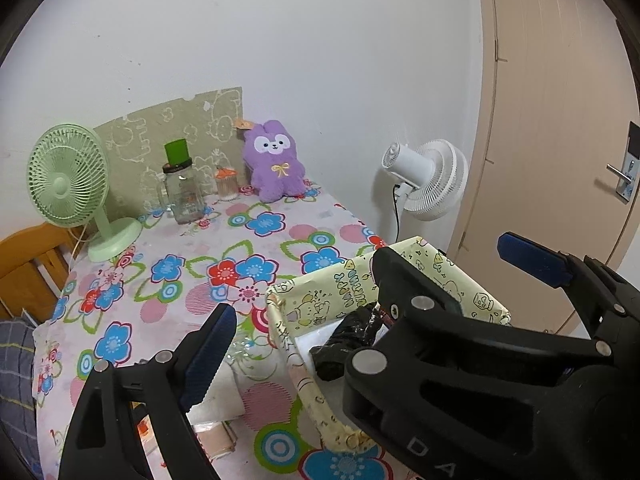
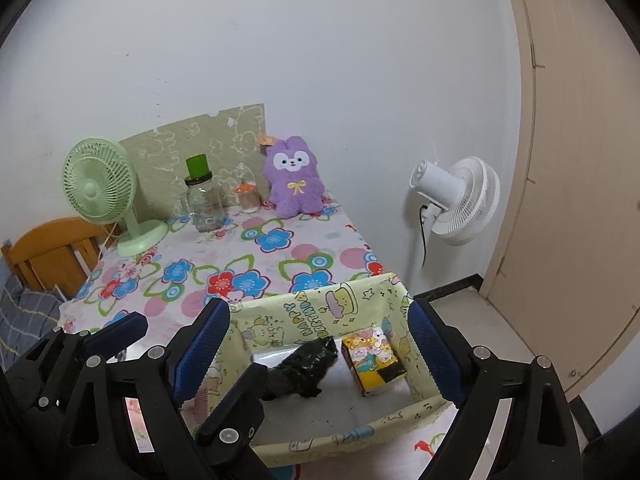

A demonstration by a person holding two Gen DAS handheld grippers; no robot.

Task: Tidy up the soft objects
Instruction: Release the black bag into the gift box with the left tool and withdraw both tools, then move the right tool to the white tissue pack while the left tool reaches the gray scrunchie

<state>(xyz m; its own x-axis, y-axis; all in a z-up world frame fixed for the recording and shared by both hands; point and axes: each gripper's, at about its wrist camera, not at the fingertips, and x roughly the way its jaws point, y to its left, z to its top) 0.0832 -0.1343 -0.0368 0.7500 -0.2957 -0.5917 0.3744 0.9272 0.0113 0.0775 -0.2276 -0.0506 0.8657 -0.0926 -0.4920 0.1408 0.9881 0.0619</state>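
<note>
A purple plush rabbit [image 1: 274,161] sits upright at the table's far edge against the wall; it also shows in the right wrist view [image 2: 295,177]. A yellow cartoon-print box [image 2: 396,416] stands at the near right of the table and holds a crumpled black bag [image 2: 304,368], a yellow tissue pack [image 2: 374,360] and a white pack [image 2: 272,358]. My right gripper [image 2: 320,352] is open above the box. My left gripper [image 1: 372,300] is open over the box [image 1: 348,280], empty. The right gripper crosses the left wrist view.
A floral cloth covers the table [image 1: 240,240]. At the back stand a green desk fan [image 1: 68,188], a glass jar with a green cap [image 1: 182,188], a small orange-lidded jar [image 1: 227,184] and a patterned board [image 1: 176,128]. A white fan [image 1: 432,178] and a door [image 1: 560,120] are right. A wooden chair [image 1: 28,264] is left.
</note>
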